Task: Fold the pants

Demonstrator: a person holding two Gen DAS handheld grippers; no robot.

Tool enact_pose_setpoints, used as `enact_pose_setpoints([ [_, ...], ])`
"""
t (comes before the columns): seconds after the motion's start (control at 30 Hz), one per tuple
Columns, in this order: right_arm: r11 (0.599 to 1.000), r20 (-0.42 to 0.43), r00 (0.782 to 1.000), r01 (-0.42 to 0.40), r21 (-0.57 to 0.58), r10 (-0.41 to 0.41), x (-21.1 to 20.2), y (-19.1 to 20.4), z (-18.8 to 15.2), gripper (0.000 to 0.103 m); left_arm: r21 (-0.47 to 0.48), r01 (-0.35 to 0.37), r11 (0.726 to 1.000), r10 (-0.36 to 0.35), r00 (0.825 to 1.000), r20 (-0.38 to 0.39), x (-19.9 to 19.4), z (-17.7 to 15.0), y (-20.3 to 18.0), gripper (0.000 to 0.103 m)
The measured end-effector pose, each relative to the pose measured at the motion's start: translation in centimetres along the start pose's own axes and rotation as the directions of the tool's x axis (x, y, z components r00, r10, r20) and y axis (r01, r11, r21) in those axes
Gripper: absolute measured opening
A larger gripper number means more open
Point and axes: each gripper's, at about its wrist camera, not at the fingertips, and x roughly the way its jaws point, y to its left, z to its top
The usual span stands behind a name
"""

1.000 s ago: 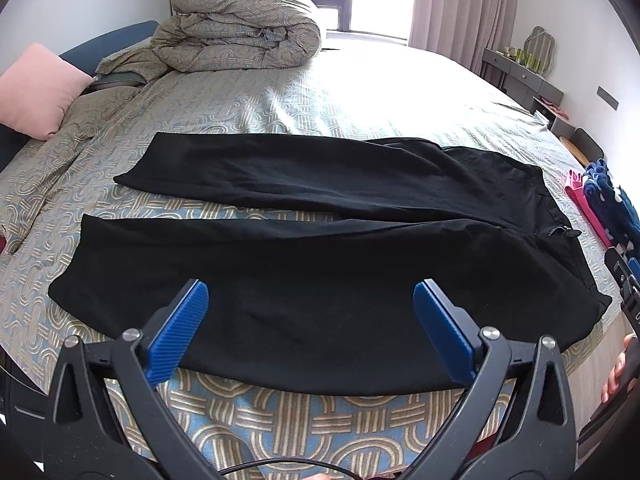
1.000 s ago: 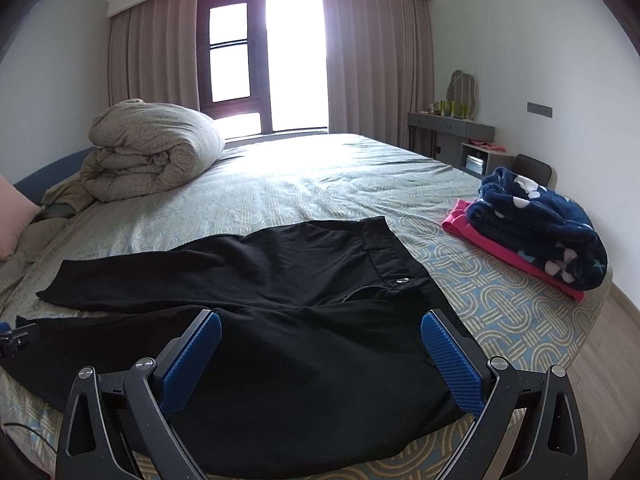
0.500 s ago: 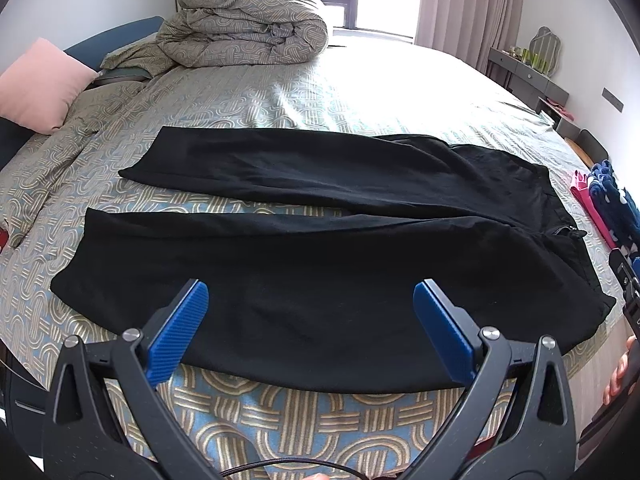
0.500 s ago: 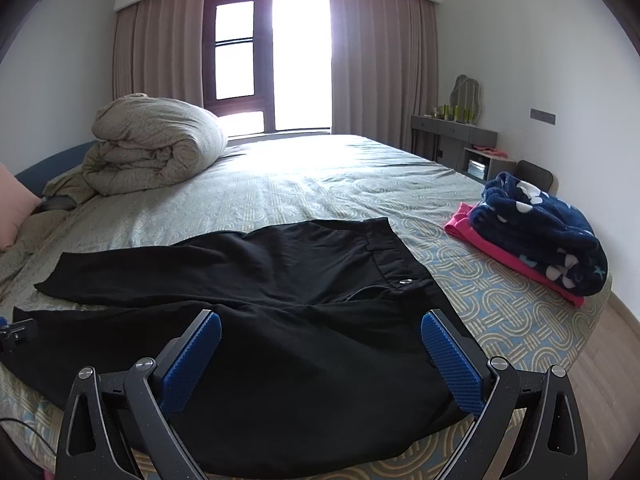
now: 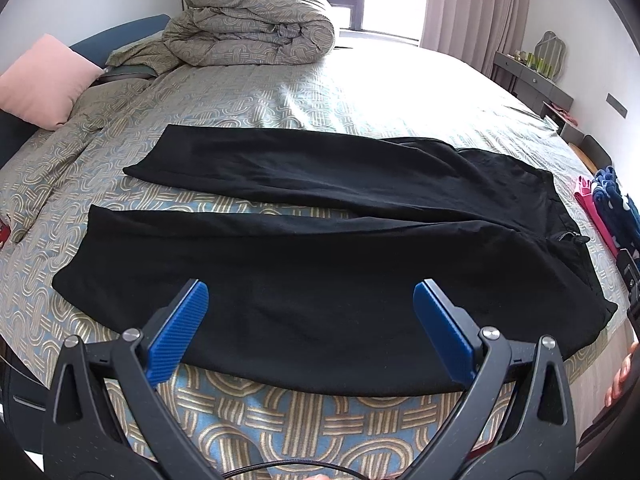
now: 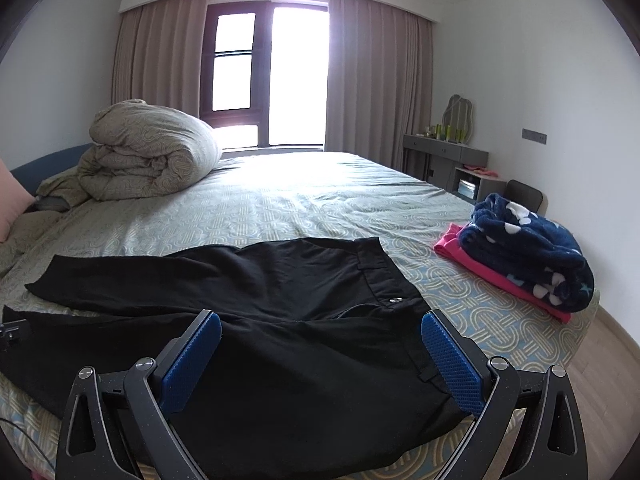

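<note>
On the bed [image 5: 360, 92], black pants [image 5: 340, 264] lie flat and unfolded, legs spread apart, waistband toward the right near folded blankets [image 6: 524, 248]. Left gripper [image 5: 312, 320] and right gripper [image 6: 320, 352] hover above the near edge, both spread wide, grasping nothing.

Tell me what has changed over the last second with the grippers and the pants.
Only the views shifted slightly: the left gripper has eased a little closer over the near leg, and the right gripper has dipped slightly toward the waistband. Nothing was gripped or released. Both stay open and empty; the black pants still lie flat and unfolded on the bed.
</note>
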Motion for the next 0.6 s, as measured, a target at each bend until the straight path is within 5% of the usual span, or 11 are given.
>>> enact_pose_setpoints([
  [0.27,0.989,0.000,0.992,-0.122,0.082,0.123,0.1,-0.3,-0.3,0.102,0.005,-0.014,1.000,0.014,1.000,0.005,0.0,0.0,0.1,0.102],
  [0.6,0.993,-0.043,0.993,-0.114,0.012,0.114,0.5,0.8,-0.3,0.102,0.008,-0.016,1.000,0.016,1.000,0.015,0.0,-0.1,0.1,0.102],
])
